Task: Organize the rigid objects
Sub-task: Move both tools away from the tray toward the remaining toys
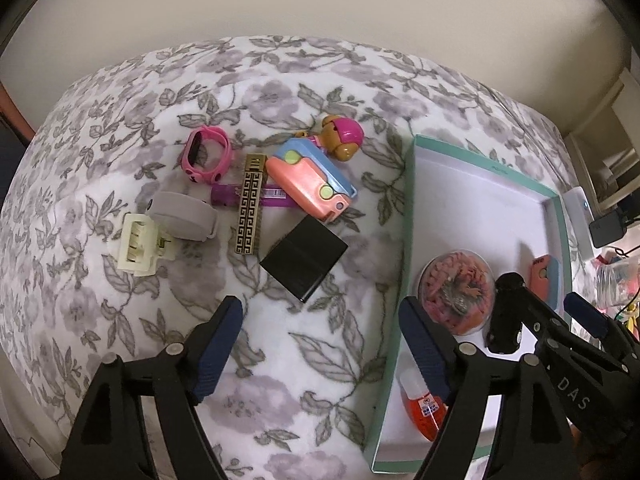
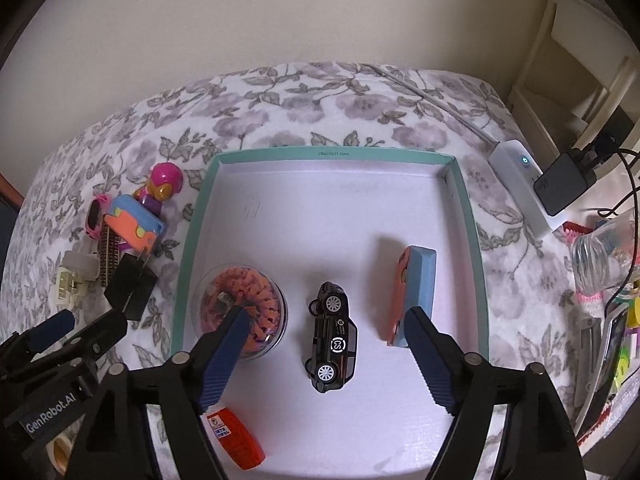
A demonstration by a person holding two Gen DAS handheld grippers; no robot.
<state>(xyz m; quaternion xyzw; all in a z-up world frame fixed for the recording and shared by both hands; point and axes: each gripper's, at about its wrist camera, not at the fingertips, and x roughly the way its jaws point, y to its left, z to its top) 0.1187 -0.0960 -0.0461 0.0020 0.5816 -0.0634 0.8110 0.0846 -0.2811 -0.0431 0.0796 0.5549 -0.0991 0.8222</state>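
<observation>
Your right hand-held gripper (image 2: 324,344) hangs spread and empty over the black toy car (image 2: 331,338), which lies on its side inside the teal-rimmed white cardboard box (image 2: 328,153). Your left hand-held gripper (image 1: 320,340) hovers spread above the floral blanket (image 1: 304,364), near the black square box (image 1: 304,257).

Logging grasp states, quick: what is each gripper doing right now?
Left gripper: open, holding nothing.
Right gripper: open, empty, above the toy car.
</observation>
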